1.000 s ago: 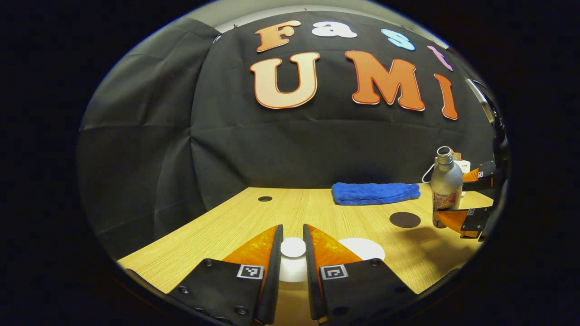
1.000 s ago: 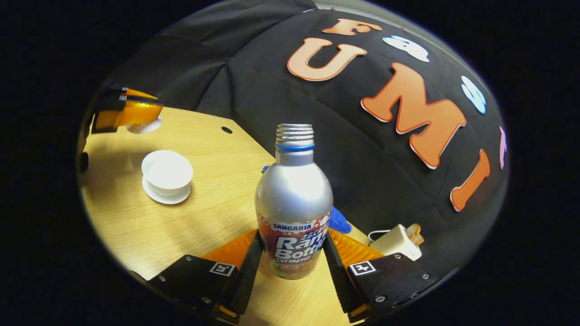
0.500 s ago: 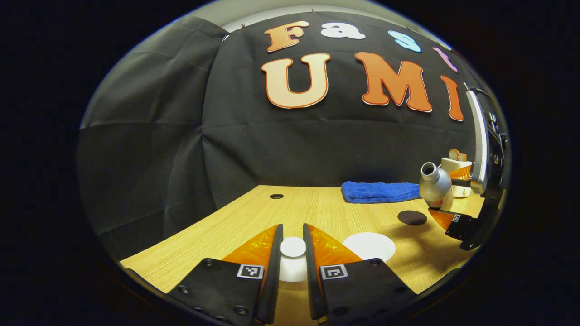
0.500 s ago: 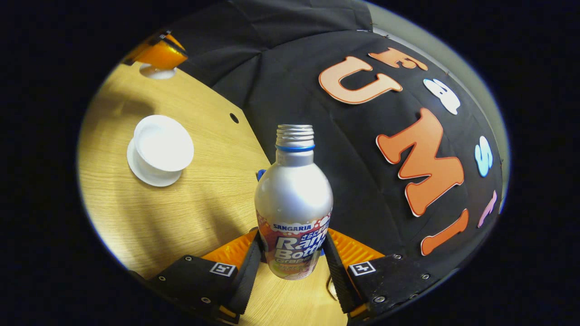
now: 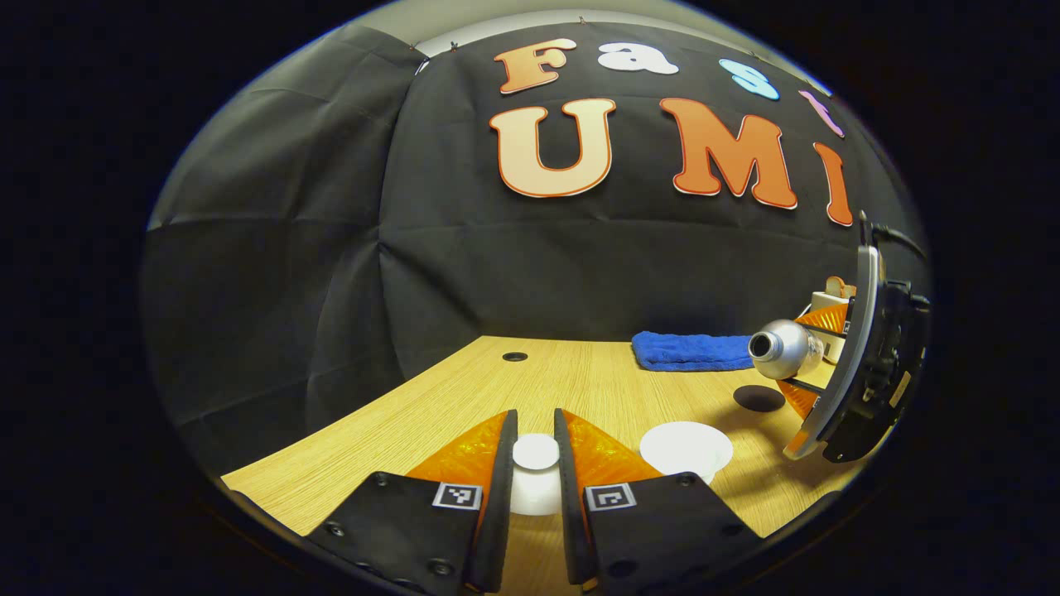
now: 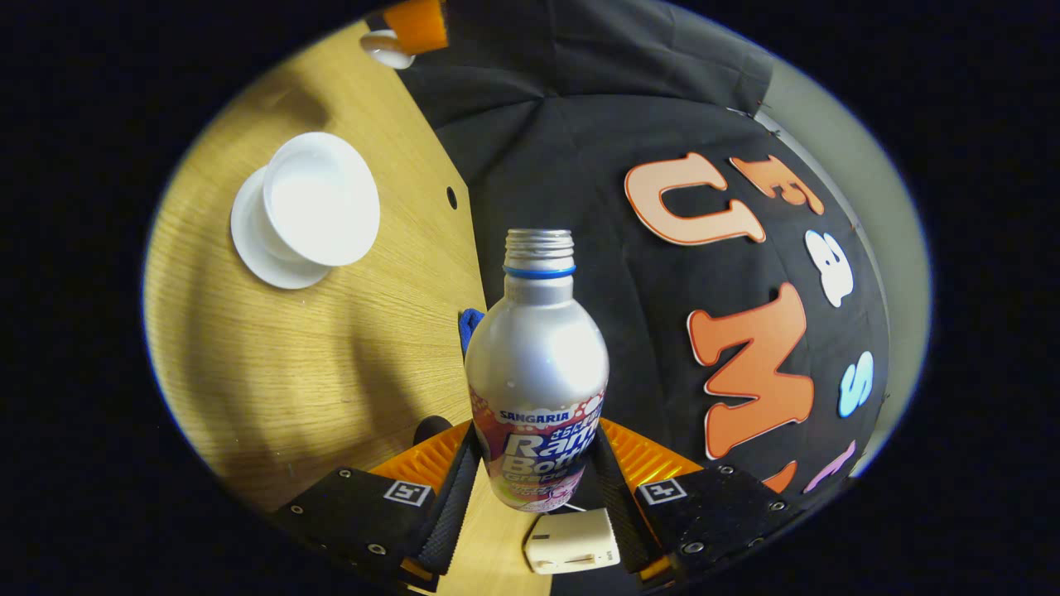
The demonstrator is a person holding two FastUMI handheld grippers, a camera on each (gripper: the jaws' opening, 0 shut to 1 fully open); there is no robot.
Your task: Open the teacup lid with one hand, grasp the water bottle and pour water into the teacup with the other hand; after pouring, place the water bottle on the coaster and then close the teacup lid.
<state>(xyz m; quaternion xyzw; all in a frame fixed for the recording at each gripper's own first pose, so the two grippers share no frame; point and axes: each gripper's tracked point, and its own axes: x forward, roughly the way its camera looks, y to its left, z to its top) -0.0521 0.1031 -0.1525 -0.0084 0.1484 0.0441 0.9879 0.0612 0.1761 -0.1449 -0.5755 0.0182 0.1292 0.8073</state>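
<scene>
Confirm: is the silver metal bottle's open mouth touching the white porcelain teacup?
Apart. In the left gripper view the silver metal bottle hangs tipped above the white porcelain teacup, with table showing between them.

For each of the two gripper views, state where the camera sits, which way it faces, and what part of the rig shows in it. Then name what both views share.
Left gripper view: rides the left gripper, low, facing the wall across the table; its fingers pinch the teacup lid.
Right gripper view: rides the right gripper, rolled sideways, looking along the water bottle between its fingers.
Shared: teacup, bottle, lid, both grippers, table, blue cloth.
</scene>
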